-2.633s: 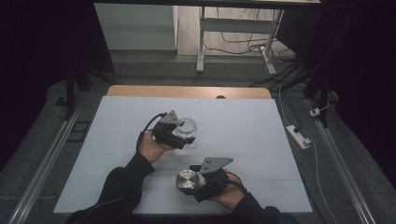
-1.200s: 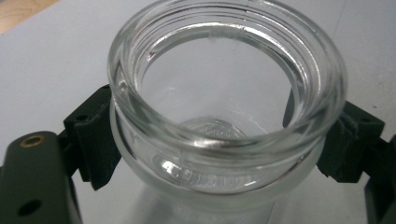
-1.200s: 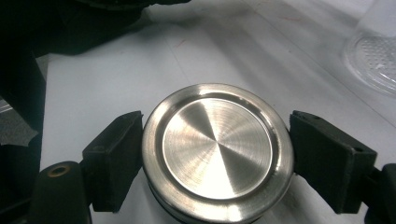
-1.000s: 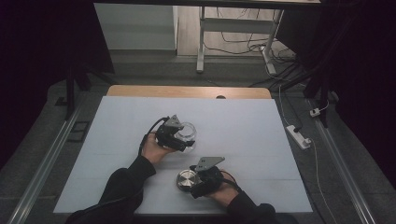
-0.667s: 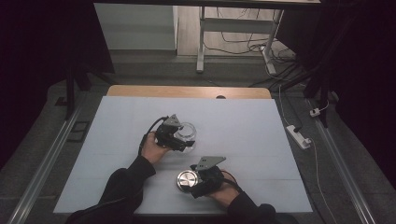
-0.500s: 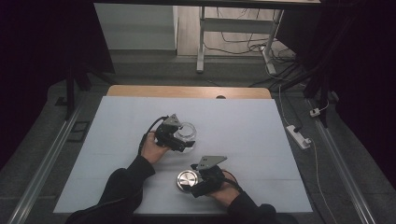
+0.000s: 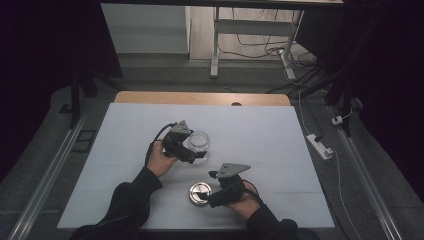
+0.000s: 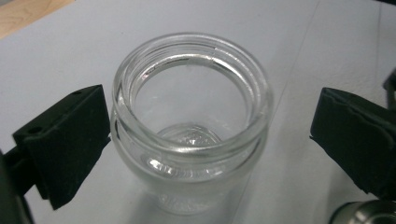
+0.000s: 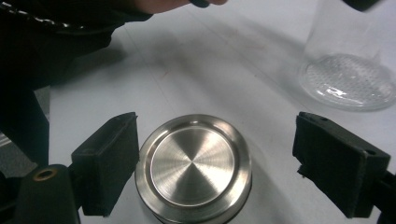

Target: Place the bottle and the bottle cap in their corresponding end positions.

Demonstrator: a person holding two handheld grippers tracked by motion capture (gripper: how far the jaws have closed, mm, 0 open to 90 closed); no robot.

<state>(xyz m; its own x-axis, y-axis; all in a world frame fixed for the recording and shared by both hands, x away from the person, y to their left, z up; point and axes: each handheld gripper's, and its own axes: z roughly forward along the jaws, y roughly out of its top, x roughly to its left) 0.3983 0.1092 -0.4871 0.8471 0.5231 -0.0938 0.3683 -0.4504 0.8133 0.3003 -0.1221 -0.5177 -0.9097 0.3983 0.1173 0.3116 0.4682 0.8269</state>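
Now both grippers have let go: jar and lid stand apart.
Left gripper [image 8: 205, 135] fingers have just spread wide beside the lidless glass jar [image 8: 191, 121]; right gripper [image 9: 217, 158] fingers have just been opening, loose around the steel lid [image 9: 194, 168] near the worktop's [image 7: 280, 135] front edge.

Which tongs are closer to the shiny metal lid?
Right. The right tongs sit open around the metal lid; the left tongs sit open around the glass jar.

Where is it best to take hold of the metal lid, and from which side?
Probably by its round rim, jaws on opposite sides, coming from above: the metal lid lies flat on the table, so only its low edge offers grip. The right gripper already straddles it, open.
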